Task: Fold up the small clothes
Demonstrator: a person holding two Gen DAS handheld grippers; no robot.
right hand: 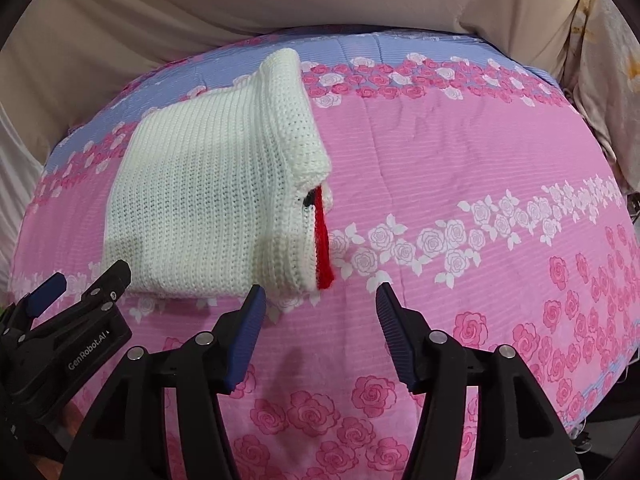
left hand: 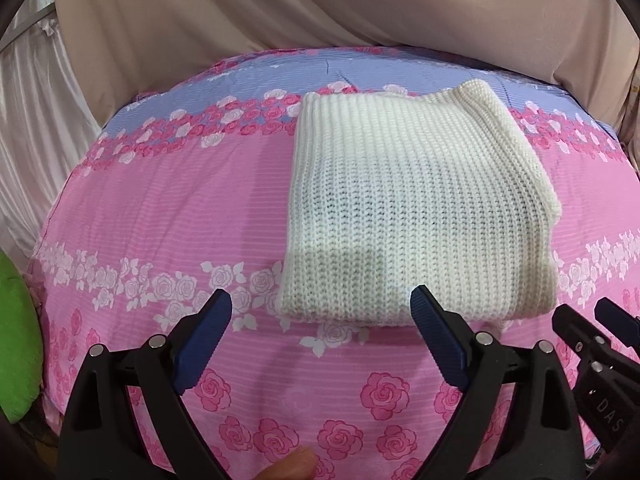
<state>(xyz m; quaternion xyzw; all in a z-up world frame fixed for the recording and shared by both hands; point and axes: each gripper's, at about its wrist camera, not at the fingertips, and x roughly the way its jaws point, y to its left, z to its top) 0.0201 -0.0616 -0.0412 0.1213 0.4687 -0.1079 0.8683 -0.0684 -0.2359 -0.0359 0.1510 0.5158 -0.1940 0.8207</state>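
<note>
A white ribbed knit garment [left hand: 408, 216] lies folded into a rectangle on the pink rose-print bedsheet [left hand: 168, 208]. In the right wrist view the garment [right hand: 208, 188] shows a red strip [right hand: 323, 240] poking out at its right edge. My left gripper [left hand: 322, 312] is open and empty, just in front of the garment's near edge. My right gripper [right hand: 320, 304] is open and empty, in front of the garment's near right corner. The left gripper also shows in the right wrist view [right hand: 76, 284], and the right gripper shows at the left wrist view's right edge [left hand: 592, 316].
The sheet [right hand: 460, 184] covers a raised surface with a blue band at the far side. Beige draped cloth [left hand: 240, 12] hangs behind. A green object [left hand: 16, 340] sits at the left edge. A fingertip [left hand: 288, 468] shows at the bottom.
</note>
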